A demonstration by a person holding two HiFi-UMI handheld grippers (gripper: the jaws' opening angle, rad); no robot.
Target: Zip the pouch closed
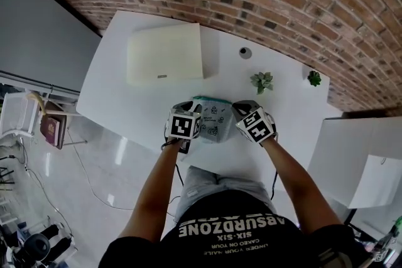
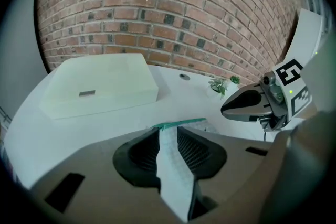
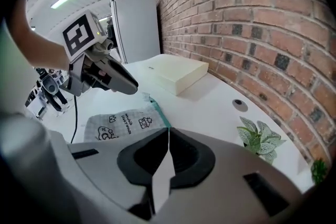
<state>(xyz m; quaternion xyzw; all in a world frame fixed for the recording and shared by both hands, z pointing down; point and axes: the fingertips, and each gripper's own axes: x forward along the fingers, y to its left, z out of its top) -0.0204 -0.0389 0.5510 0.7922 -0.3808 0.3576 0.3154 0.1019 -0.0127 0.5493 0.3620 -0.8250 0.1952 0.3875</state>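
In the head view, the white tabletop (image 1: 113, 92) carries the small grey fabric pouch with black printed doodles and a teal zipper edge (image 1: 213, 120) near its 6 o'clock edge, close to my body. My left tongs (image 1: 198, 112) are at the pouch's 9 o'clock end and my right tongs (image 1: 241, 111) at its 3 o'clock end, both angled down toward it. A flat cream rectangular box (image 1: 164, 53) lies at 11 o'clock from the pouch, a small green potted plant (image 1: 262, 81) at 2 o'clock, and a second, darker one (image 1: 314, 78) farther out near the brick wall. In the left gripper view, my left tongs stand apart. The pouch's checked cloth shows in the gap and its teal zipper strip crosses just past the tips at 12 o'clock, and neither pad presses on it. The right tongs show at 3 o'clock. In the right gripper view, my right tongs are drawn together, tips meeting. The pouch lies flat at 10 o'clock with its teal edge running right up to the tips. I cannot tell whether they pinch it. The left tongs hover at the pouch's far end.
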